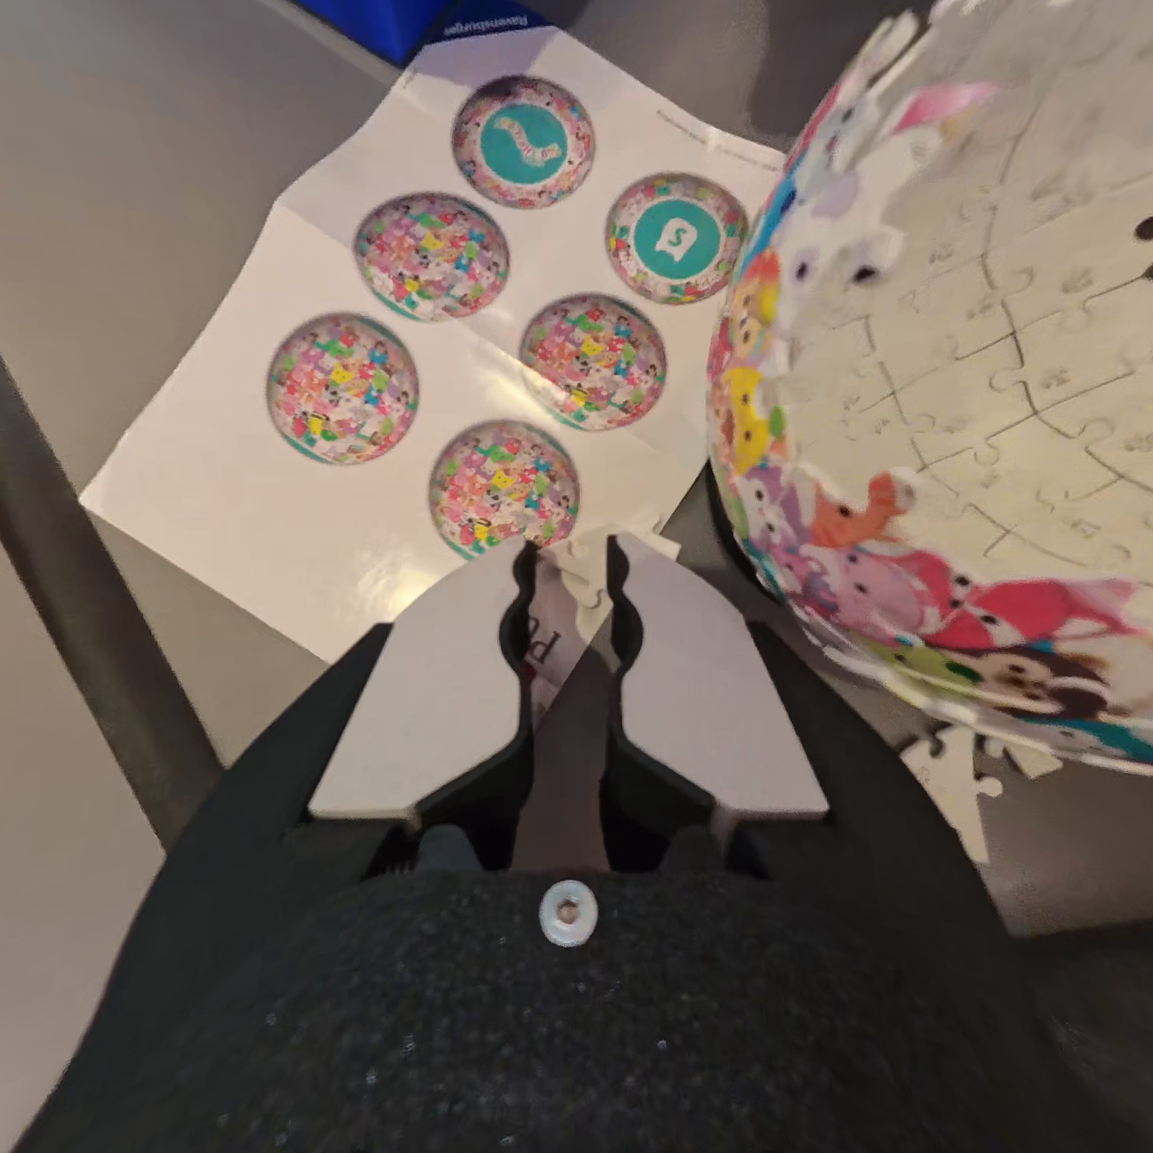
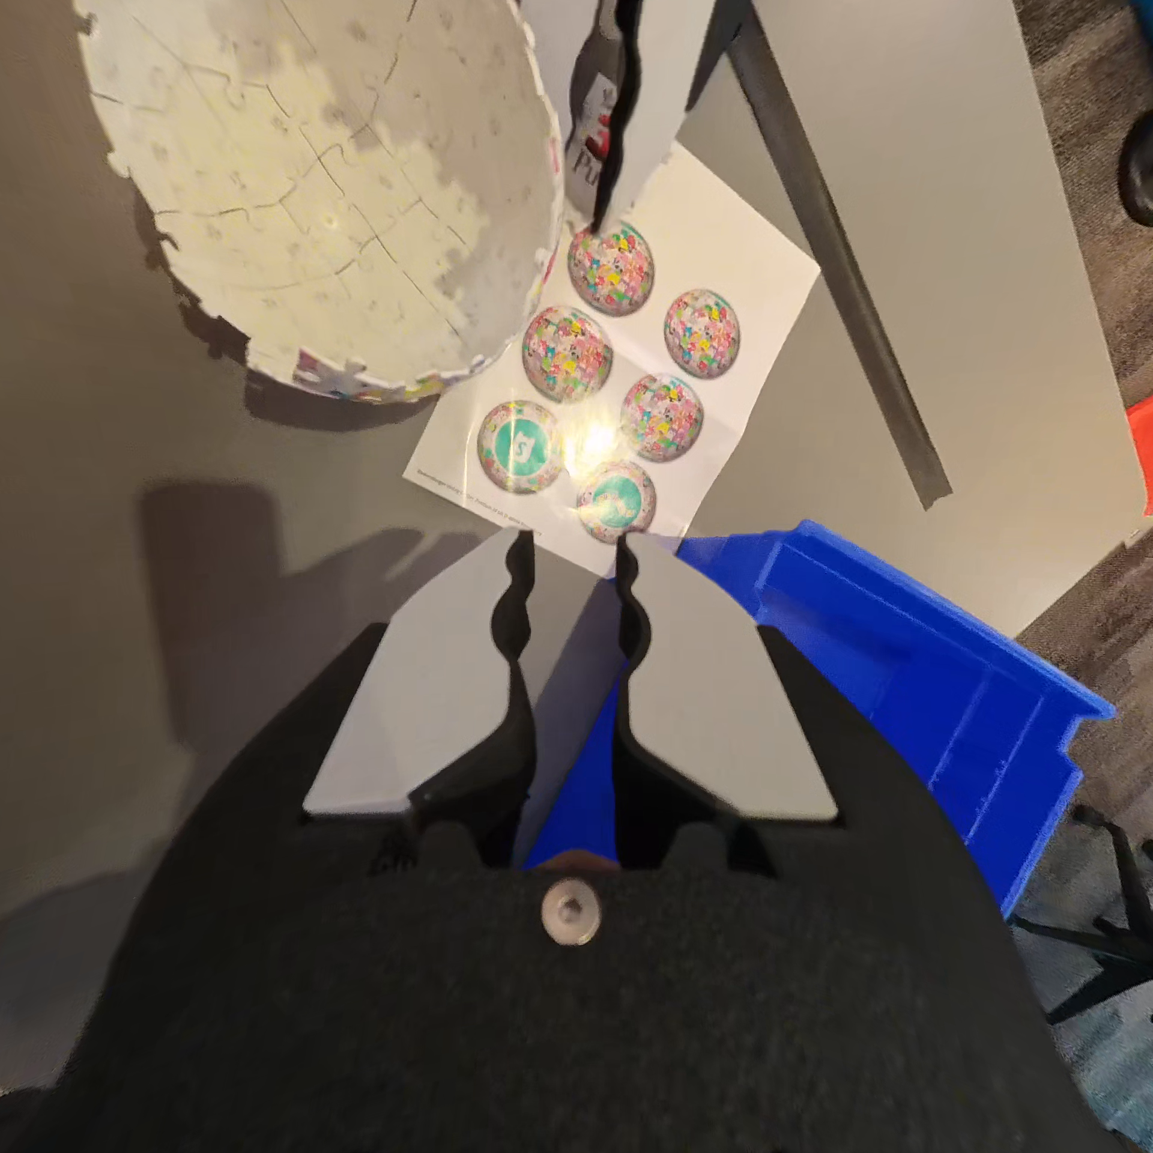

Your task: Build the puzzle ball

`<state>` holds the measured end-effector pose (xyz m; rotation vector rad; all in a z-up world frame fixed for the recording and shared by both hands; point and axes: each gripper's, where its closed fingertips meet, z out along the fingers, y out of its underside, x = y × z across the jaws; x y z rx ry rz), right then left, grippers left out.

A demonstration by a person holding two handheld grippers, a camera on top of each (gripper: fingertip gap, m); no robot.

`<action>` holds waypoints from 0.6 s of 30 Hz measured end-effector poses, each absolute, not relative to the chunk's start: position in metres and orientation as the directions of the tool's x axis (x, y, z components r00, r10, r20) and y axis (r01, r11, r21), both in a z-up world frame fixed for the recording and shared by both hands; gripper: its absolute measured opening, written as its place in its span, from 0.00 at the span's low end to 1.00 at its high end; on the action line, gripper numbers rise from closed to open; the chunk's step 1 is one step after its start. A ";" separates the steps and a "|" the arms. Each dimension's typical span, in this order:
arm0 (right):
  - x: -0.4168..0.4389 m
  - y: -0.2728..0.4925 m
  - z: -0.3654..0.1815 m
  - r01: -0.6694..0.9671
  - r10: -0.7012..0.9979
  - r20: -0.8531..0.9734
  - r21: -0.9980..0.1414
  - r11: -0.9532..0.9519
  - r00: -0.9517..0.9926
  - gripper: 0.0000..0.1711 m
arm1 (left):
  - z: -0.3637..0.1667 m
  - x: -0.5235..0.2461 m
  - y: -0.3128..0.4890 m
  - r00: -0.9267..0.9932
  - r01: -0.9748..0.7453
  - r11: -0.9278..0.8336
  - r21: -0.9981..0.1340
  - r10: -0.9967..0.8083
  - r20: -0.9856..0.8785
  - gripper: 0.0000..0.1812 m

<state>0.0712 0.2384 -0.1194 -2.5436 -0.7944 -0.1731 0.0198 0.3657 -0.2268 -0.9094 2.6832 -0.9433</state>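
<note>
The half-built puzzle ball (image 1: pixel 936 405) is an open shell, colourful outside and white with numbered backs inside. It fills the right of the left wrist view and the top left of the right wrist view (image 2: pixel 324 187). My left gripper (image 1: pixel 573 546) is just left of the ball, over the picture sheet (image 1: pixel 437 312). Its jaws stand close on a white knobbed puzzle piece (image 1: pixel 586 586), with a printed white slip (image 1: pixel 549 649) behind it. The left gripper also shows at the top of the right wrist view (image 2: pixel 599 212). My right gripper (image 2: pixel 574 543) is slightly open and empty, above the table.
The picture sheet (image 2: pixel 624 374) with several ball images lies flat on the grey table (image 2: pixel 187 561). A blue bin (image 2: pixel 904 655) sits by my right fingers. Loose white pieces (image 1: pixel 954 767) lie under the ball. A dark seam (image 2: pixel 830 249) divides two tabletops. Left tips to right tips: about 20 cm. My left tips are roughly 12 cm from the dark seam (image 2: pixel 830 249). My left wrist view (image 1: pixel 58 517) looks at it from another angle.
</note>
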 end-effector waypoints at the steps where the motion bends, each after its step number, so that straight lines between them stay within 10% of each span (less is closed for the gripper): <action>1: 0.071 0.237 -0.117 0.560 0.500 0.253 -0.403 -0.724 0.828 0.14 | -0.227 0.020 0.366 -0.799 -0.503 0.612 -0.611 -0.599 0.057 0.11; 10: 0.055 0.258 -0.115 0.547 0.491 0.249 -0.468 -0.694 0.835 0.12 | -0.217 0.026 0.381 -0.754 -0.541 0.559 -0.628 -0.653 0.069 0.04; 18: 0.044 0.314 -0.078 0.358 0.314 0.206 -0.735 -0.575 0.927 0.11 | -0.113 0.037 0.419 -0.598 -0.421 0.275 -0.865 -0.800 0.036 0.01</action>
